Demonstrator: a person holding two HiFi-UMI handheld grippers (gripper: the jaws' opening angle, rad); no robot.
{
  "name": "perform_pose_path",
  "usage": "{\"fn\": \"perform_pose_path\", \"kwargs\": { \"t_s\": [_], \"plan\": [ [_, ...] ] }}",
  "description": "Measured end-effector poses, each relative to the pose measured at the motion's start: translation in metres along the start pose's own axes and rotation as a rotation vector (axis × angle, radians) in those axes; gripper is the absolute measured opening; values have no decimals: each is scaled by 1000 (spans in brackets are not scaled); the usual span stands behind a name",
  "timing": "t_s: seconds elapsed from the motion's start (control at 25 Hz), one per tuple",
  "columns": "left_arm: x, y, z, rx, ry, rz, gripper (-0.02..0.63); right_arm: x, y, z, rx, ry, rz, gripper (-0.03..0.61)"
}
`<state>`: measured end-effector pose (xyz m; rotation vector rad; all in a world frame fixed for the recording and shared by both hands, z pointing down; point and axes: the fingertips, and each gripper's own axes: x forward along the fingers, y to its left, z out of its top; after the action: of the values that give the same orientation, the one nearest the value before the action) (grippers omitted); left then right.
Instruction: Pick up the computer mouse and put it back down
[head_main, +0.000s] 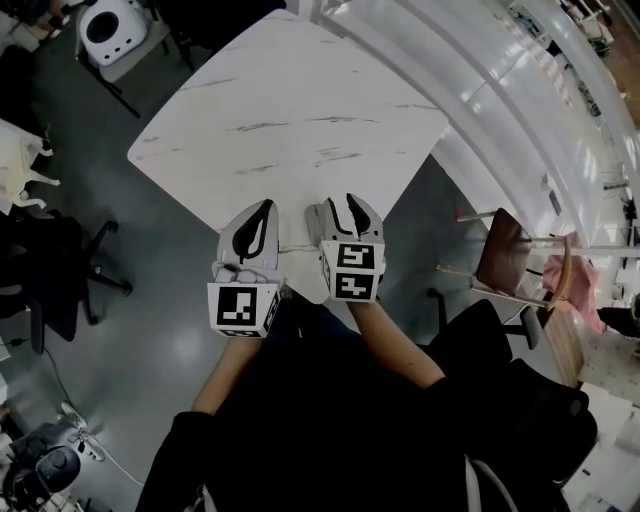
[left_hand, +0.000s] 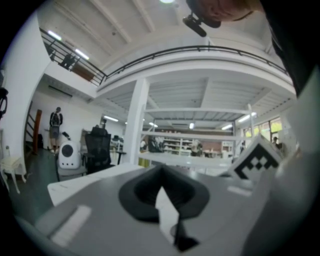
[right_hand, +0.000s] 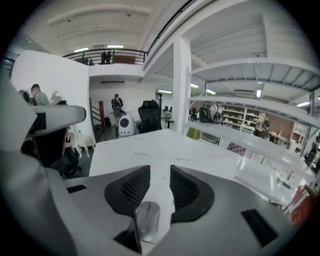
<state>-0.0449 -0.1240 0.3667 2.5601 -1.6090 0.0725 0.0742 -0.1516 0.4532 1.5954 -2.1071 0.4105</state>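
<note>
Small silver computer mouse (right_hand: 147, 220) lies flat on the white marble-pattern desk (head_main: 290, 110), by the desk's near corner. It shows in the gap between the right gripper (right_hand: 160, 169) fingers. Those fingers stand partly apart and aren't pressing it, so it reads as set down, not held. Left gripper (head_main: 262, 208) fingers meet at the tips with nothing in them, over the desk's near edge. Risk: mouse looks close to the desk edge, so a low sweep by either gripper could knock it off.
</note>
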Motion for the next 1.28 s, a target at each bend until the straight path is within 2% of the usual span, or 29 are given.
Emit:
{"fn": "perform_pose_path", "kwargs": {
  "t_s": [0.04, 0.2, 0.36, 0.56, 0.72, 1.28],
  "plan": [
    [-1, -1, 5, 4, -9, -2, 8, -8, -2, 12, -8, -42, -13, 121],
    [-4, -7, 25, 18, -38, -7, 8, -41, -8, 56, -29, -196, -48, 52],
    [-9, -12, 47, 34, -64, -10, 8, -72, -10, 89, -28, -310, -57, 28],
    [-17, -17, 69, 55, -96, 1, 6, -104, -13, 109, -26, -400, -64, 21],
    [-20, -19, 80, 68, -107, 8, 7, -118, -17, 114, -39, -437, -67, 21],
    [-21, -27, 81, 77, -104, 1, 7, -118, -17, 108, -19, -430, -31, 20]
  ]
}}
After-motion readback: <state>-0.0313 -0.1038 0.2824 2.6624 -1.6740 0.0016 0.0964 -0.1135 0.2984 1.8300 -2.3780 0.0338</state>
